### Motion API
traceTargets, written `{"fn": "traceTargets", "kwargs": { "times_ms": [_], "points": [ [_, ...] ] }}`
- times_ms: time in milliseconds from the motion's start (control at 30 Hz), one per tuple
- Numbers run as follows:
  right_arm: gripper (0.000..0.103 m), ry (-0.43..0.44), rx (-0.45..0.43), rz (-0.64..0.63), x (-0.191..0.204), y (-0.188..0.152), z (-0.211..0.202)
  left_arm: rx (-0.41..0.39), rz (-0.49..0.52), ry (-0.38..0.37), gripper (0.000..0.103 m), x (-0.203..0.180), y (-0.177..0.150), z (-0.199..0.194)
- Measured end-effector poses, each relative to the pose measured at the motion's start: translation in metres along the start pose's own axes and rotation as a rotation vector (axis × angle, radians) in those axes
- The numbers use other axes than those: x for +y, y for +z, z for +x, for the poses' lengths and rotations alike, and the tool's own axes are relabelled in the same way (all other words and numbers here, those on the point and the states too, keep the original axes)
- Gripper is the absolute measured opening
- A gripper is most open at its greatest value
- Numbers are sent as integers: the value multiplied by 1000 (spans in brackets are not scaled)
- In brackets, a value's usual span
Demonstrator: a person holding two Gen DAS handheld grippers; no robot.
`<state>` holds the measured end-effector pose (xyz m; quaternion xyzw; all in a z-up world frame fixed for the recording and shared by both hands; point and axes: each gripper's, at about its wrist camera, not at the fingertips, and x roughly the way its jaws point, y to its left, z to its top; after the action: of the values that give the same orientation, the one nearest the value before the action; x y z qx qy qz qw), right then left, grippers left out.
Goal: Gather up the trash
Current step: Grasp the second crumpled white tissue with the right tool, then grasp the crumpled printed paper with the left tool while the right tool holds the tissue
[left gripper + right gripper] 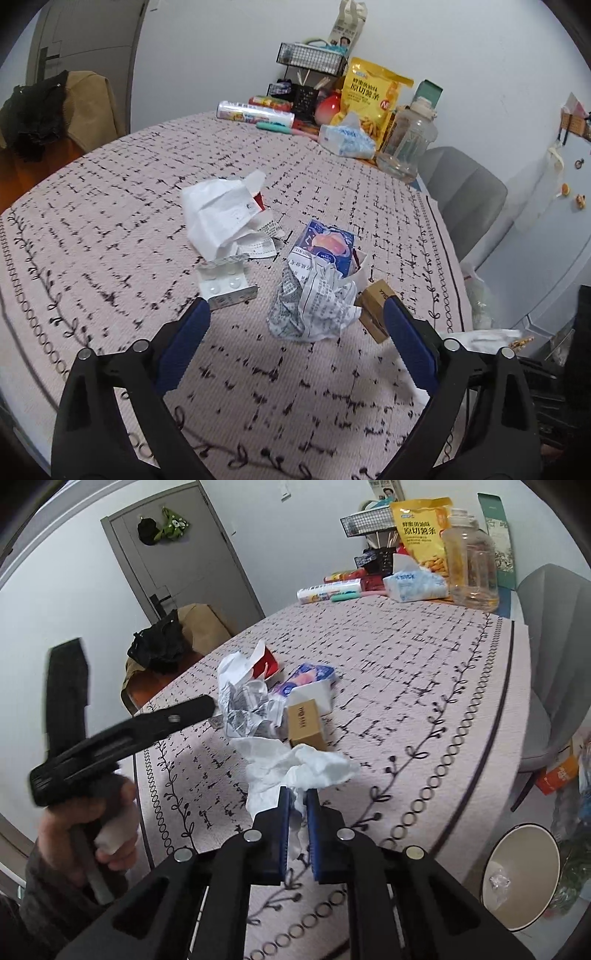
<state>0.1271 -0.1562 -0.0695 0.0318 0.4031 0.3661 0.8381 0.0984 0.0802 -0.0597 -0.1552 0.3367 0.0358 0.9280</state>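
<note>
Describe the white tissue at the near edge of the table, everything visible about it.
The white tissue is a crumpled sheet of thin, soft, creased paper, plain and unprinted. One bunched end is pinched between the blue pads of the right tool, which is shut on it; the rest fans out above the patterned tablecloth, just in front of the small brown box. Whether its far end rests on the cloth cannot be told.

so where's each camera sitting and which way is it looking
Left wrist: on the open left gripper, looking down its blue fingers at crumpled printed paper on the patterned tablecloth.
Right wrist: on the right gripper, shut on crumpled white tissue; the left gripper and its hand show at left.
Both show the paper, small brown cardboard box and yellow snack bag.
</note>
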Motion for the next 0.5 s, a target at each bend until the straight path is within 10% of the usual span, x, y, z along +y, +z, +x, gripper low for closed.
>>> {"fn": "traceTargets", "kwargs": {
  "times_ms": [267, 400, 500],
  "points": [
    [10, -36, -24, 43, -24, -3, -15, 45, 7, 0, 87, -9, 7, 26],
    [10, -53, -36, 59, -32, 0, -20, 100, -14, 9, 42, -6, 5, 38],
    [10, -62, -45, 55, -33, 1, -24, 90, -35, 23, 32, -3, 4, 31]
  ]
}}
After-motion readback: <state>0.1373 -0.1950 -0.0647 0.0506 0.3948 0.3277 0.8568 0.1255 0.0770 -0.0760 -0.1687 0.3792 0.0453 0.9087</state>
